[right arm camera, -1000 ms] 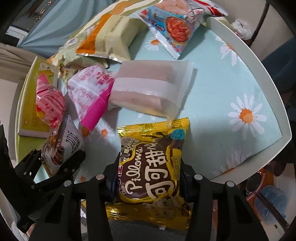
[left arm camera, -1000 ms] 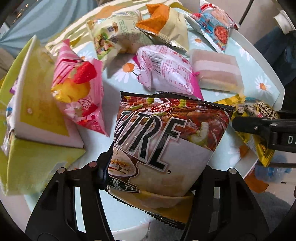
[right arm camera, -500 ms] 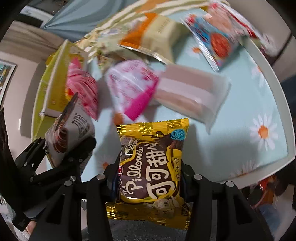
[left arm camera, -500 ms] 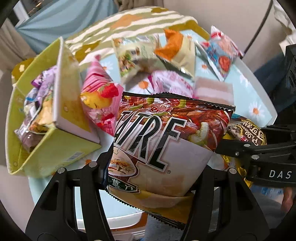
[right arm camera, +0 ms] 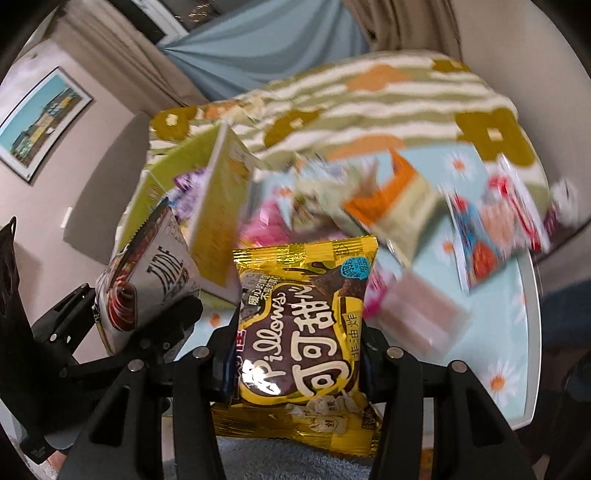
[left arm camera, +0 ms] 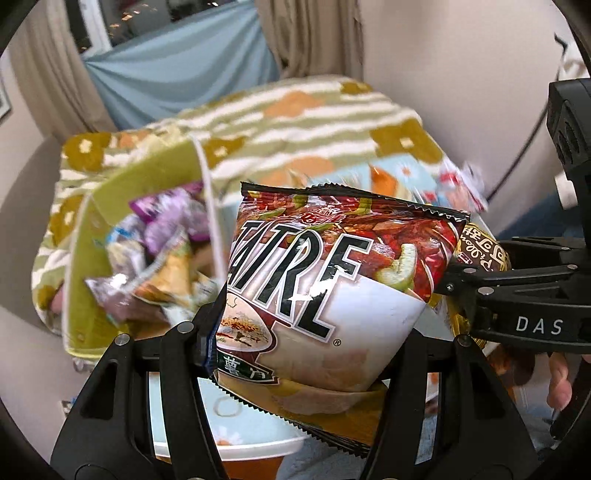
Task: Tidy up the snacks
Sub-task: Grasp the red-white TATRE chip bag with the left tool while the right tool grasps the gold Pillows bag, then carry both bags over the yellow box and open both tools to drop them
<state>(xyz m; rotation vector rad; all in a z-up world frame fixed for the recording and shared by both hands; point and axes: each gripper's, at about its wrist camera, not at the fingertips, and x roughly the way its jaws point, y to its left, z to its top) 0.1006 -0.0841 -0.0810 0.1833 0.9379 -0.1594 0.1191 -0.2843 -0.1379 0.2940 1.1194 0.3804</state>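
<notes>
Beige walls (right arm camera: 517, 55) all round, w/ a framed picture (right arm camera: 40, 122) of a blue-sky scene hung on the left one. Light-blue fabric (left arm camera: 177, 81) draped at the back btwn beige curtains (left arm camera: 314, 37), dark window (left arm camera: 110, 18) w/ small lights above it in the left wrist view. Green/white striped blanket (right arm camera: 369, 103) w/ orange + mustard flower shapes lies behind a white-rimmed table (right arm camera: 532, 332) w/ pale-blue daisy-print top; grey-blue carpet (right arm camera: 295, 465) shows at the bottom of the right wrist view.
</notes>
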